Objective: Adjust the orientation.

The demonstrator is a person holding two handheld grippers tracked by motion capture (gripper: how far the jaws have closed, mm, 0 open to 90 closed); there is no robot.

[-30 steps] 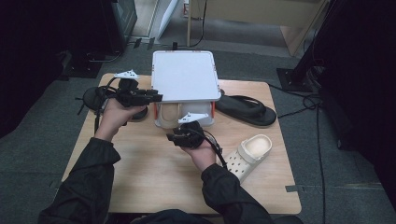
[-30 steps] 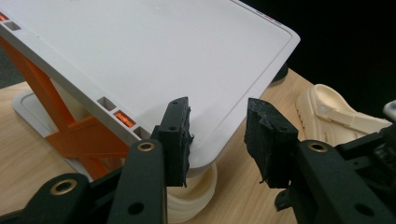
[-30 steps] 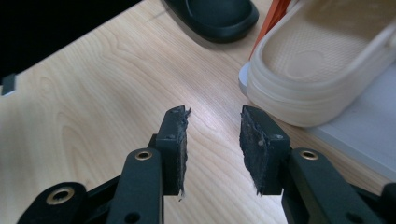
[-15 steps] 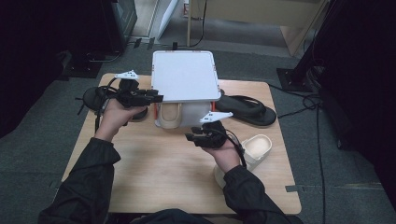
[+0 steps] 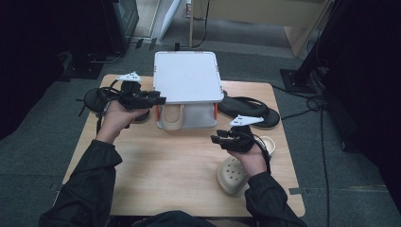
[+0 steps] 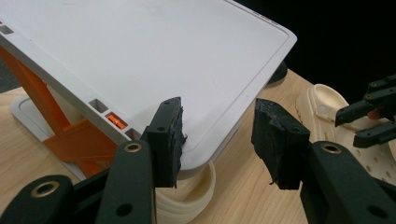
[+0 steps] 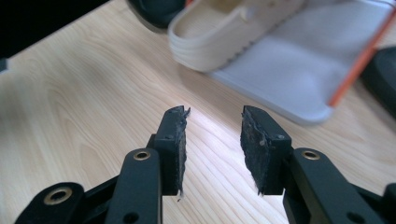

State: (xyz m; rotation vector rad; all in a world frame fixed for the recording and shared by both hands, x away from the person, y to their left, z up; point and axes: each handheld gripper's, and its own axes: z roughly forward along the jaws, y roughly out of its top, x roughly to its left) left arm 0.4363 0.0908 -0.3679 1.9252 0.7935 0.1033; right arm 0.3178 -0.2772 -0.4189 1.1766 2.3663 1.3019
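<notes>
Cream clog (image 5: 172,118) first: already parked on the lower shelf of the white rack (image 5: 187,78), which stands at the middle of the worktop's (image 5: 179,165) far edge. Counts as one shoe stowed.

Going left to right: black sandal (image 5: 92,99) at the far left corner, mostly covered by the hand. Left tool (image 5: 161,100) held by the rack's near left corner, jaws apart and just now opening wider; shelf corner looms close behind them, nothing pinched as far as can be judged. Right tool (image 5: 215,139) over bare wood near the middle, jaws apart, empty. Second cream clog (image 5: 231,175) loose toward the near right corner, partly under the right hand. Second black sandal (image 5: 248,111) right of the rack, unstowed.

Left to do, probably: three shoes.

Hard to tell: top shelf looks bare; rear of the lower shelf hidden beneath it.
</notes>
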